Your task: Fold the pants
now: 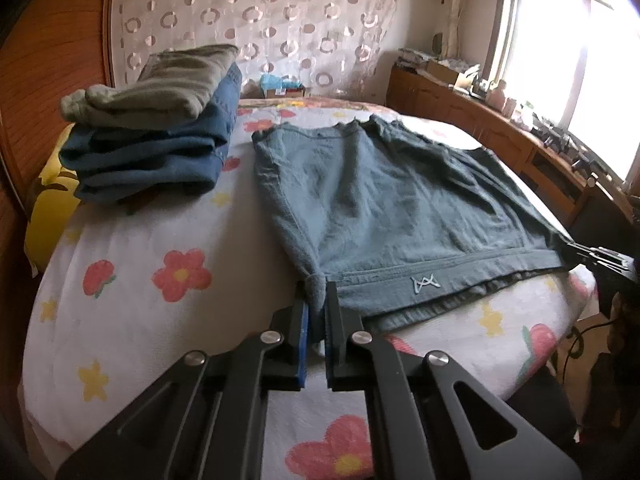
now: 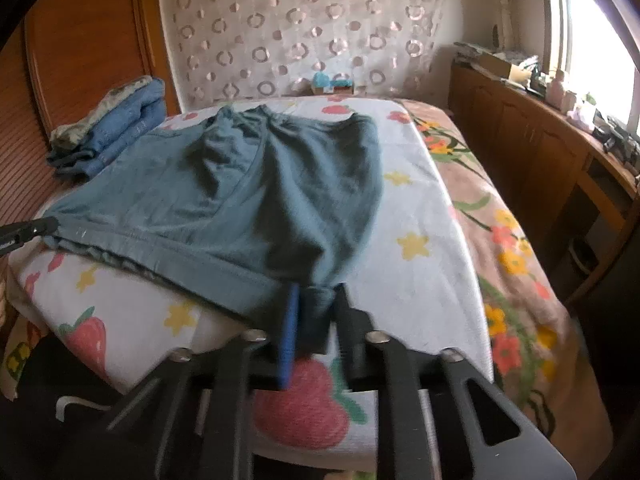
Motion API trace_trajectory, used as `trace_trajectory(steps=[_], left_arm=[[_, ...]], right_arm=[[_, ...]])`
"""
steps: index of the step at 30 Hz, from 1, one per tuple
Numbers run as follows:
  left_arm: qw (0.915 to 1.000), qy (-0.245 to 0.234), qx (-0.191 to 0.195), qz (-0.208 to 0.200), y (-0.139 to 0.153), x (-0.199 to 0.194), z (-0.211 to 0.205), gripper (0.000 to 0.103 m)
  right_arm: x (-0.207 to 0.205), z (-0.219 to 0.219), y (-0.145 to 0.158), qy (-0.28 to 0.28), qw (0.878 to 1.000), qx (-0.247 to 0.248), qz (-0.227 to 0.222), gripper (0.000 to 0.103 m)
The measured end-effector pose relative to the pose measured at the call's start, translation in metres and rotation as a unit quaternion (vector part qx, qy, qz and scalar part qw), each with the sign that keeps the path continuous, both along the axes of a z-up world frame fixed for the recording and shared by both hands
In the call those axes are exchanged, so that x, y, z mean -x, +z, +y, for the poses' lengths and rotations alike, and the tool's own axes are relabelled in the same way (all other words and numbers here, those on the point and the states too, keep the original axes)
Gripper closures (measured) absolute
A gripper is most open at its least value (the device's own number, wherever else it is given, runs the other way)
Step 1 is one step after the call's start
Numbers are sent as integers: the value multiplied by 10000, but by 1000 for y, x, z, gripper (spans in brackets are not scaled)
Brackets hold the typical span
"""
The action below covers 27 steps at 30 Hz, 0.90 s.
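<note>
Grey-blue pants (image 1: 384, 208) lie folded flat on the flowered bed sheet (image 1: 160, 240), waistband toward me with a small white logo (image 1: 426, 282). My left gripper (image 1: 317, 292) is shut on the near left corner of the pants. In the right wrist view the same pants (image 2: 248, 200) spread across the sheet, and my right gripper (image 2: 316, 300) is shut on their near right corner. The other gripper's tip shows at the far edge in each view, the right one (image 1: 592, 256) and the left one (image 2: 28, 230).
A stack of folded clothes, olive on blue (image 1: 156, 124), sits at the bed's back left. A wooden headboard (image 1: 48, 80) stands left. A wooden cabinet (image 1: 500, 136) with clutter runs under the window on the right. A flowered brown blanket (image 2: 500, 220) covers the bed's right side.
</note>
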<state>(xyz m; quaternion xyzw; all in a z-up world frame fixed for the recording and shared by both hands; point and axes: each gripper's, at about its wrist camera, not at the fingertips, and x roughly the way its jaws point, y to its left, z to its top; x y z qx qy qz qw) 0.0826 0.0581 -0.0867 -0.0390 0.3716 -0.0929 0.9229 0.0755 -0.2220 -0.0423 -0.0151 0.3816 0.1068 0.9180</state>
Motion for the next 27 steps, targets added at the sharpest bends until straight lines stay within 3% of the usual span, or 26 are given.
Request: trace_trajectory(steps=[14, 21, 24, 27], left_arm=[[9982, 139, 373, -447, 32, 35, 18, 101], [9986, 147, 395, -315, 25, 33, 23, 101], [9988, 119, 370, -300, 24, 34, 19, 101], [9988, 38, 357, -330, 29, 35, 12, 101]], right_arm=[[25, 1, 38, 322, 9982, -367, -357, 98], [33, 5, 33, 410, 9985, -260, -236, 97], [32, 5, 29, 261, 9992, -236, -208, 75], [32, 2, 29, 237, 9991, -283, -225, 69]])
